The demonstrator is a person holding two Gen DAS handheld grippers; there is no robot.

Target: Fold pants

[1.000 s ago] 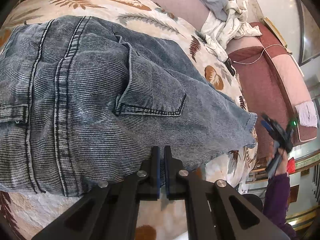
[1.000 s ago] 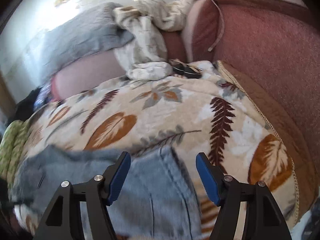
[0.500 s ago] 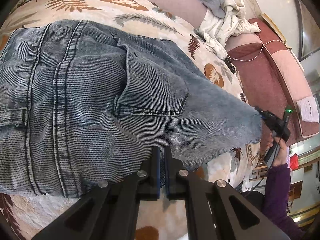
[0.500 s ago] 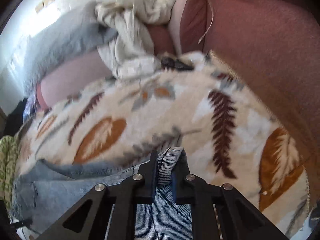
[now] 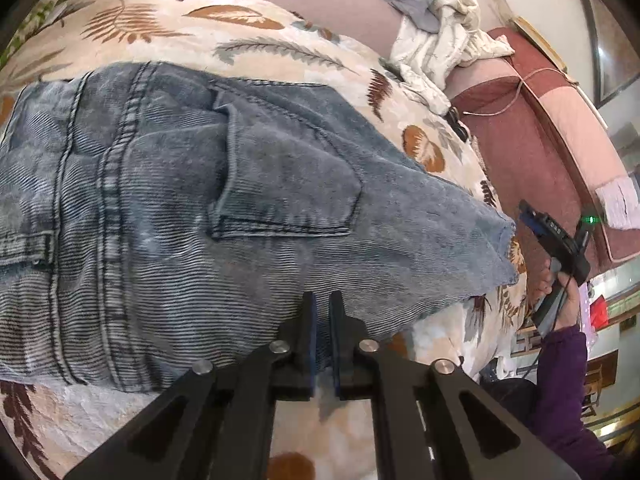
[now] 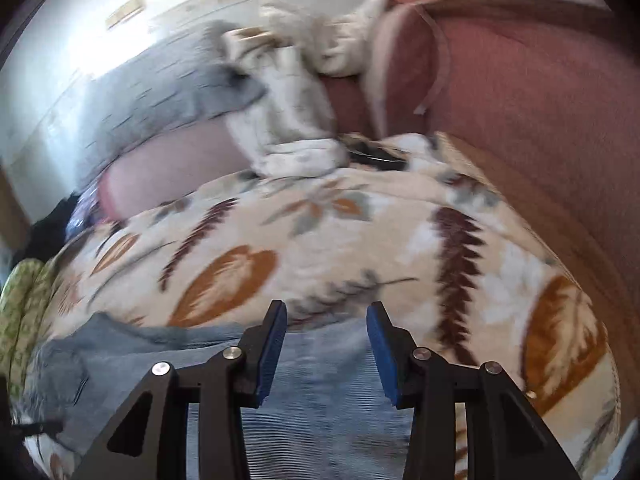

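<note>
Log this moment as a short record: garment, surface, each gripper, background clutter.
garment: denim pants, spread flat, back pocket up
surface: leaf-print blanket
left gripper: jaws have just opened slightly, a narrow gap at the pants' near edge; grip cannot be told
right gripper: jaws have just opened, pads apart over the pants' hem, nothing pinched
background clutter: crumpled white cloth and a grey one on the sofa back

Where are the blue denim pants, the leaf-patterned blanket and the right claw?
blue denim pants (image 5: 280,184), left wrist view, back pocket.
leaf-patterned blanket (image 6: 340,248), right wrist view, bare cream part.
right claw (image 6: 327,312), right wrist view, gap between fingertips.
</note>
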